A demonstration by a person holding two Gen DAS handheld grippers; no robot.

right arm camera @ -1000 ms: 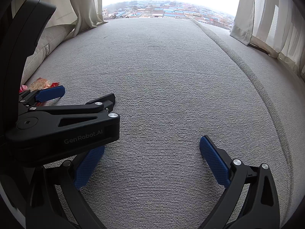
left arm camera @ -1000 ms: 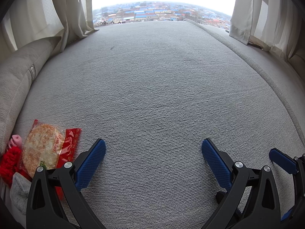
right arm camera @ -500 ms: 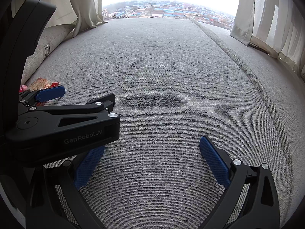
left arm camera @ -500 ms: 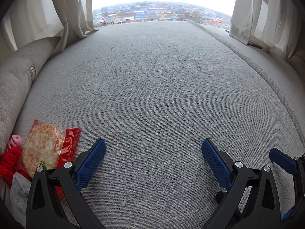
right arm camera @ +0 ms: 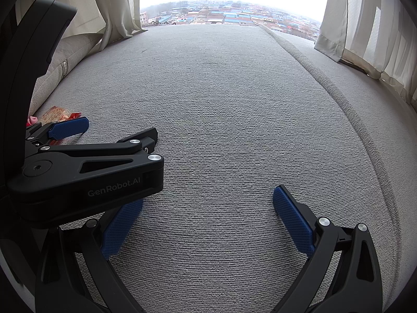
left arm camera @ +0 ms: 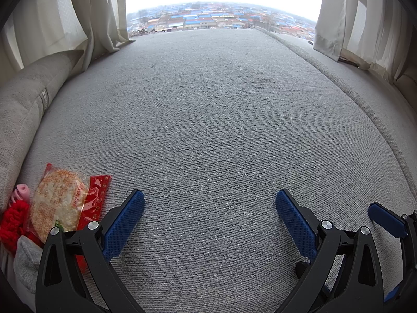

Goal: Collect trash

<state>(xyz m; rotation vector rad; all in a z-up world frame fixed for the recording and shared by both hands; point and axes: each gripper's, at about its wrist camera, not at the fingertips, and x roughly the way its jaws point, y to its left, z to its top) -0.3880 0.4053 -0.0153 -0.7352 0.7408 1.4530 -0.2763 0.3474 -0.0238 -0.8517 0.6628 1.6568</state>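
Hovering wide-jawed over grey cushion [left arm camera: 208,130]: left gripper [left arm camera: 208,216], right gripper [right arm camera: 206,221]; snack packet [left arm camera: 62,200], perhaps unopened, beside left jaw.

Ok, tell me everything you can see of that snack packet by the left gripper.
The snack packet is a clear wrapper with red ends, sealed around a round, pale orange-speckled cracker. It lies flat on the grey cushion, its near end hidden behind the open left gripper. Red yarn and a pink item lie against its left side.
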